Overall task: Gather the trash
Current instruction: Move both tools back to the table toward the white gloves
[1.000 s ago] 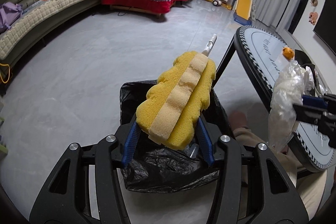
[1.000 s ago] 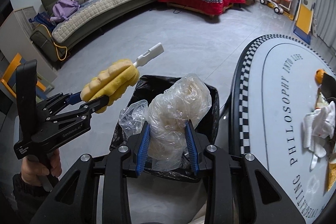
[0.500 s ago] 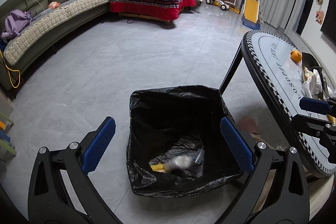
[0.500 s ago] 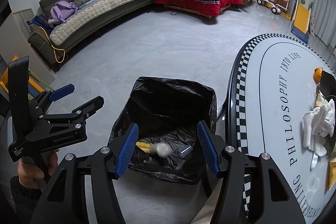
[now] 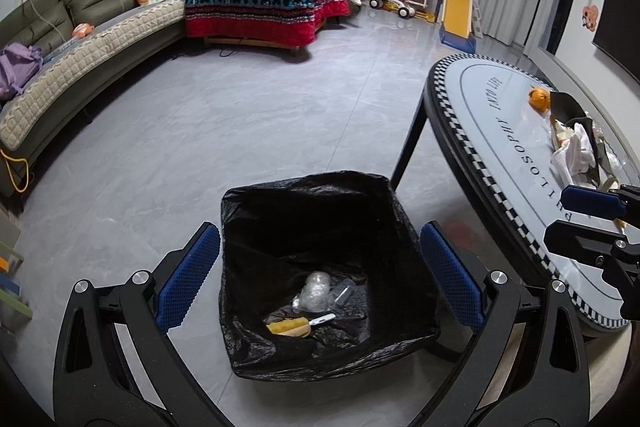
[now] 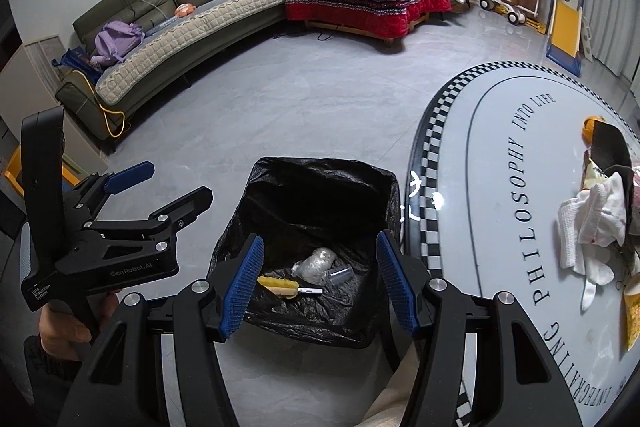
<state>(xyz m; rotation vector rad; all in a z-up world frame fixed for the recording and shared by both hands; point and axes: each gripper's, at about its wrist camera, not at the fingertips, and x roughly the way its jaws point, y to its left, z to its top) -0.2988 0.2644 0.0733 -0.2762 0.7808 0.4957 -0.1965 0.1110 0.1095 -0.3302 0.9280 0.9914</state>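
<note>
Both grippers hang over a square bin lined with a black plastic bag (image 5: 308, 267), which stands on the grey tiled floor (image 5: 240, 115) just beside the leg of an oval white table with a chequered black-and-white rim (image 6: 472, 163). The left gripper (image 5: 320, 275) stands with its blue-padded jaws spread wide and nothing between them; they have just been opening. The right gripper (image 6: 320, 281) is likewise released and empty, its jaws also just opened, though less far. At the bottom of the bag lie the yellow sponge brush with a white handle (image 5: 294, 326), a crumpled clear plastic bag (image 5: 316, 291) and a small clear plastic cup (image 6: 340, 274), close together. On the table's far side more rubbish sits in a heap: a white cloth (image 6: 592, 227), some dark wrapping (image 6: 608, 147) and an orange fruit (image 5: 538, 99). A hand (image 6: 60, 331) grips the left gripper's handle at the lower left of the right wrist view.
</note>
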